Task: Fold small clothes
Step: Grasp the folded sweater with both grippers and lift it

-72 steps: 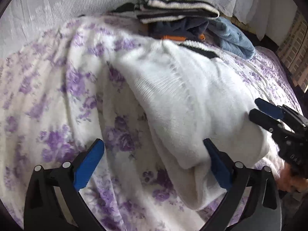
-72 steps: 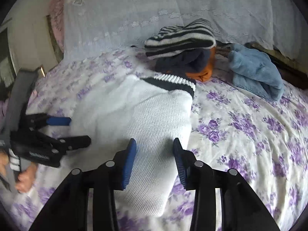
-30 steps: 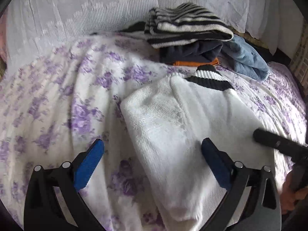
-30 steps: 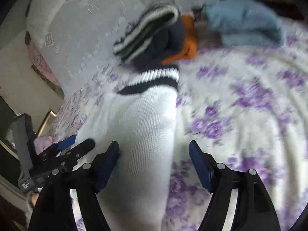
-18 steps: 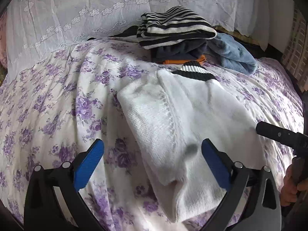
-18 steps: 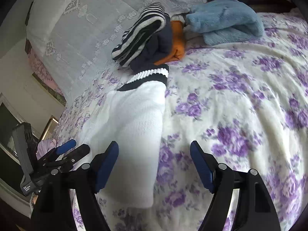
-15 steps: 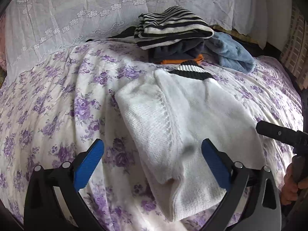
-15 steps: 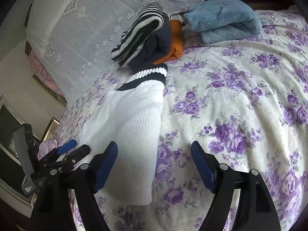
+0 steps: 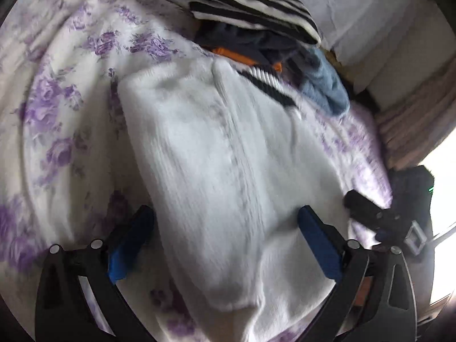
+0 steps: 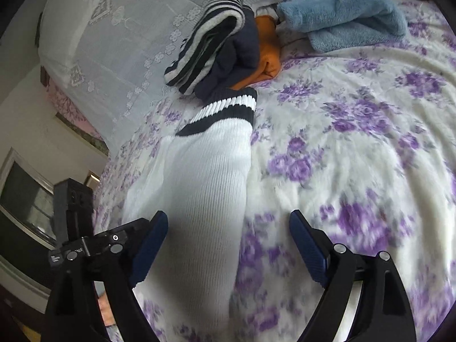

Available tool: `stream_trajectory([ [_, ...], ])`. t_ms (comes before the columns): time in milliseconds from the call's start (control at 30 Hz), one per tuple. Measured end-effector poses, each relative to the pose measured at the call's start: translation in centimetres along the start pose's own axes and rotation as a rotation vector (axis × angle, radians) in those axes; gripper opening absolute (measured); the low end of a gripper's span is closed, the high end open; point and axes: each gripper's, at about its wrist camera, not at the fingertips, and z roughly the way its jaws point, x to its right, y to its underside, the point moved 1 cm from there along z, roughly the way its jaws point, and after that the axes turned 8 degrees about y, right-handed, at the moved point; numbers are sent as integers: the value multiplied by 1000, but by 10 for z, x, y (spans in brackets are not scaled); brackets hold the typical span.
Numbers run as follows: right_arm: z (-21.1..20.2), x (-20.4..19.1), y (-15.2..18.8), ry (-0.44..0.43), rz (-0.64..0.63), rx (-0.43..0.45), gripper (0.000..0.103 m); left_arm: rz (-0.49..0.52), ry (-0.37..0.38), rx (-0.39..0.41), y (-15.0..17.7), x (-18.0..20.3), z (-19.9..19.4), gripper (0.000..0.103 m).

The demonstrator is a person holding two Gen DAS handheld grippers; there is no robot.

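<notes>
Folded white knit sweater (image 10: 205, 199), navy-striped cuff, between both grippers' wide-apart jaws, right pair opening.

Support surface: bed with white blanket (image 10: 356, 148) printed in purple flowers, filling most of both views. Lying directly on it: folded white knit sweater (image 10: 199, 199), navy-striped hem toward frame top, lower left of centre in the right wrist view. Upper centre: stack of folded clothes (image 10: 225, 48), striped piece uppermost. Upper right: light-blue fleece garment (image 10: 344, 14). Lace-covered pillow (image 10: 119, 37), upper left.
</notes>
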Motion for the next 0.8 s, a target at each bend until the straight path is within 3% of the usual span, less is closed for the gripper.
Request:
stream_trajectory([
  [133,26,-9,-12,9,-20,-34,91,-19,35,-11,-13,-1,12,99],
  [167,31,-16,-12,16,-53,-41,84,9,33,-25,-14,4,17,98],
  [233,36,-30,-7,-23,-95,-55,59,65,3,-24,-12,15,18,95],
  [300,31,-40,-4,-14,-136,-33,50,135,-57,-4,-9,29,16,85],
  [333,26,-45,-4,-20,-151,-21,49,147,-69,9,-9,33,12,80],
  [400,14,-53,-7,-54,-156,1,46,123,-72,48,-14,35,-3,55],
  [500,-10,-83,-20,-72,-241,61,45,74,-9,103,-29,34,-29,44],
  [667,-38,-125,-62,-95,-347,156,45,162,-4,231,-66,69,-75,42],
  [800,-53,-149,-123,-113,-385,236,45,216,-12,292,-133,98,-98,42],
])
